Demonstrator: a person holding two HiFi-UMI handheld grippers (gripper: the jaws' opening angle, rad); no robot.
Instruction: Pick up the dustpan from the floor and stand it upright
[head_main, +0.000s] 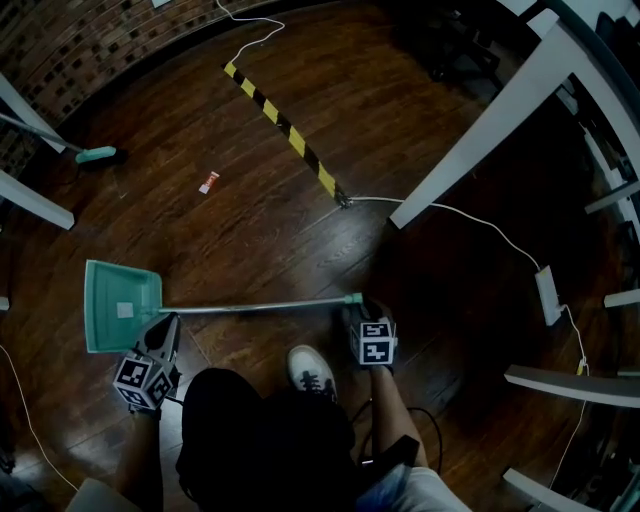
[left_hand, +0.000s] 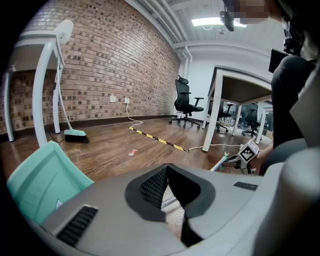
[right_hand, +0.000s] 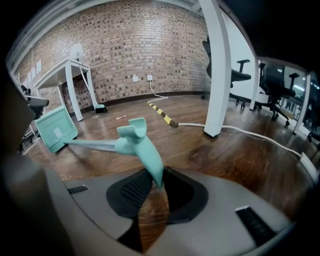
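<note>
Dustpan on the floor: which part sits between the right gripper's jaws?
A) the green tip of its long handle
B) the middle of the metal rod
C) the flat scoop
A: the right gripper view shows the green handle tip reaching down between the jaws of the right gripper, with the scoop lying far off.

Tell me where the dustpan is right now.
Head view, lower left: the dustpan lies on the wood floor, pan beside the left gripper, handle tip pinched in the right gripper.
</note>
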